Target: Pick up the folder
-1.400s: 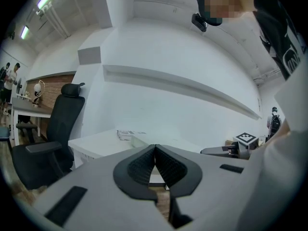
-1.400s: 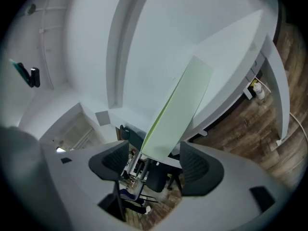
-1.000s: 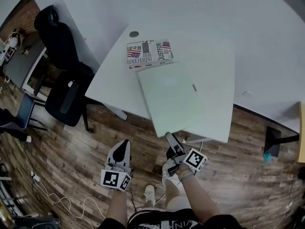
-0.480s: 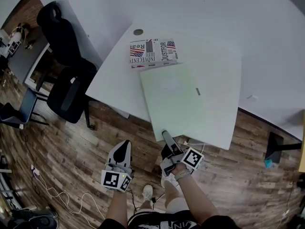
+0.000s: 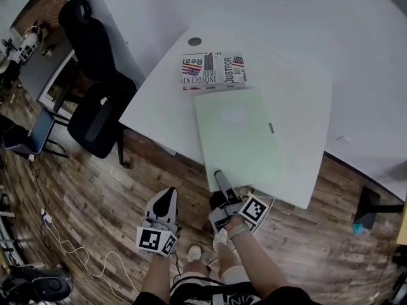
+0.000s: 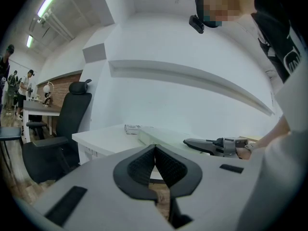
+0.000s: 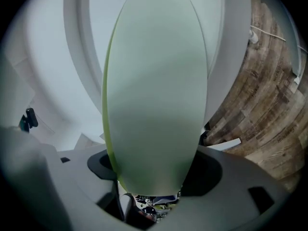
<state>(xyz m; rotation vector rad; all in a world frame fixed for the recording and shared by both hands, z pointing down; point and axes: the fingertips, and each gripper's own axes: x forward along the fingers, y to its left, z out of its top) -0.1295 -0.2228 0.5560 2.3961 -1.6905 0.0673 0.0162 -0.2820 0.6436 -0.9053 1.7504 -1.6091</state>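
Observation:
A pale green folder lies flat on the white table, and its near corner juts past the table's front edge. My right gripper is shut on that corner. In the right gripper view the folder fills the middle, and the right gripper has a jaw on each face of it. My left gripper hangs over the floor to the left of the folder, shut on nothing. The left gripper view has the left gripper with its pads pressed together, and the folder's edge on the table beyond.
A printed magazine lies just behind the folder and touches its far edge. A round cable hole sits at the table's far corner. Black office chairs stand left of the table. White cables trail over the wooden floor.
The head view has shifted a little, so the table sits further right. My right gripper has slid slightly further onto the folder's near corner. The left gripper has stayed put.

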